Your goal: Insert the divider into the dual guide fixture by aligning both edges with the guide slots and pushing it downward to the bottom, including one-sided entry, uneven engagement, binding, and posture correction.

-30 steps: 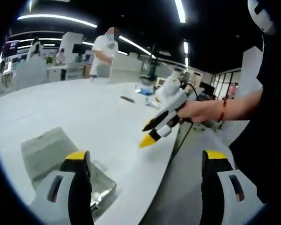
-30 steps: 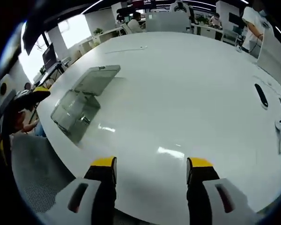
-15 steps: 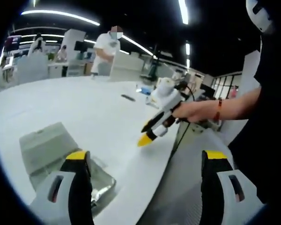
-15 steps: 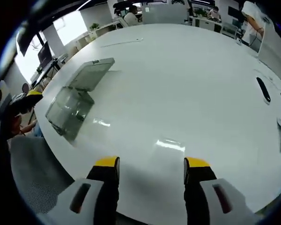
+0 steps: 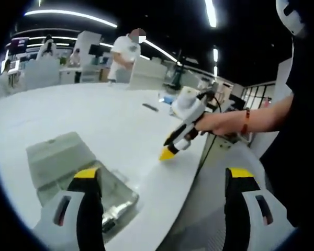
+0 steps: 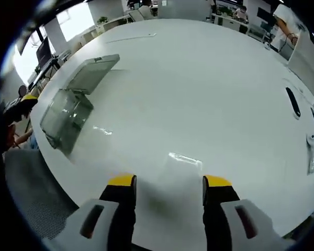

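Gaping wide and empty, both the left hand-held gripper [image 5: 165, 180] and right hand-held gripper [image 6: 167, 188] hover above the white table [image 6: 199, 94].

The white table [image 6: 199, 94] bears a clear fixture [image 6: 63, 112], a grey panel [image 6: 94, 68], and perhaps a remote [image 6: 293, 102].

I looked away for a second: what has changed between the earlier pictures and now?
The right gripper, seen in the left gripper view, dipped its yellow tips lower toward the white table. Nothing was taken hold of or let go. The clear fixture and flat divider stayed put; both grippers stayed open and empty.
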The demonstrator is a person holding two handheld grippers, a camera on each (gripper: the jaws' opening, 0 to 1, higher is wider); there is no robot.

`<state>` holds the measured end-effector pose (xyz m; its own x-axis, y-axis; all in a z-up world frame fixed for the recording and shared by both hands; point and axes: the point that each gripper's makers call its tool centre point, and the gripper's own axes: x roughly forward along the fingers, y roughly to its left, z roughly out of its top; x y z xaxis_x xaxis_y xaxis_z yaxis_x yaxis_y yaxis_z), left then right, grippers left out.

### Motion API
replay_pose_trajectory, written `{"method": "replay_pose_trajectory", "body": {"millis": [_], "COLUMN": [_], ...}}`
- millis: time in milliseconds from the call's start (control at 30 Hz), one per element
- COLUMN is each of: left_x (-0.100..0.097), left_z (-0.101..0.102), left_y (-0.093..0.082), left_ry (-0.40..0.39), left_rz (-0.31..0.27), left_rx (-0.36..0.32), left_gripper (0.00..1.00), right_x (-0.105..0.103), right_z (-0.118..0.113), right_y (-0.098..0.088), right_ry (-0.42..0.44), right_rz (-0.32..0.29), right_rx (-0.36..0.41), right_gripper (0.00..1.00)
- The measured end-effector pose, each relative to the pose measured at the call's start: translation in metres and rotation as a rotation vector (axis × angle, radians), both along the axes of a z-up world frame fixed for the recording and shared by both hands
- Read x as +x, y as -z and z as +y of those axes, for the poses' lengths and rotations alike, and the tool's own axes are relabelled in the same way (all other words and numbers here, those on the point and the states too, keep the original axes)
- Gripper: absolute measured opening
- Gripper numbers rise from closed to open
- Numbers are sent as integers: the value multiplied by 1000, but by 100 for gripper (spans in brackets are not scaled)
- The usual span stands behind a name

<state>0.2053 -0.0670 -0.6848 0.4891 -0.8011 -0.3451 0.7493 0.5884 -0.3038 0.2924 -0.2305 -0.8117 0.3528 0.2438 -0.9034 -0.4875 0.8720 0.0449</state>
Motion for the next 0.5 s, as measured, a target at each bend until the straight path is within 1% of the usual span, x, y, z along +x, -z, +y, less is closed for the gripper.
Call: {"method": "replay_pose_trajectory", "body": {"millis": [33, 167, 333, 500], "left_x": [0, 0, 2, 2], "left_z": [0, 0, 3, 5], "left_y": [0, -1, 0, -1], "left_ry": [-2, -2, -18, -27], "left_rz": [1, 0, 6, 5], "left_rx": [-2, -10, -8, -15], "left_gripper": [96, 96, 96, 96], "right_x": [2, 2, 6, 6], "right_z": [-1, 1, -3, -2], "right_y": [0, 1, 5, 9], "right_ry": [0, 6, 6, 8], "right_rz": [-9, -1, -10, -1], "right_rx": [-12, -11, -54, -55], "right_gripper": [47, 45, 44, 44]}}
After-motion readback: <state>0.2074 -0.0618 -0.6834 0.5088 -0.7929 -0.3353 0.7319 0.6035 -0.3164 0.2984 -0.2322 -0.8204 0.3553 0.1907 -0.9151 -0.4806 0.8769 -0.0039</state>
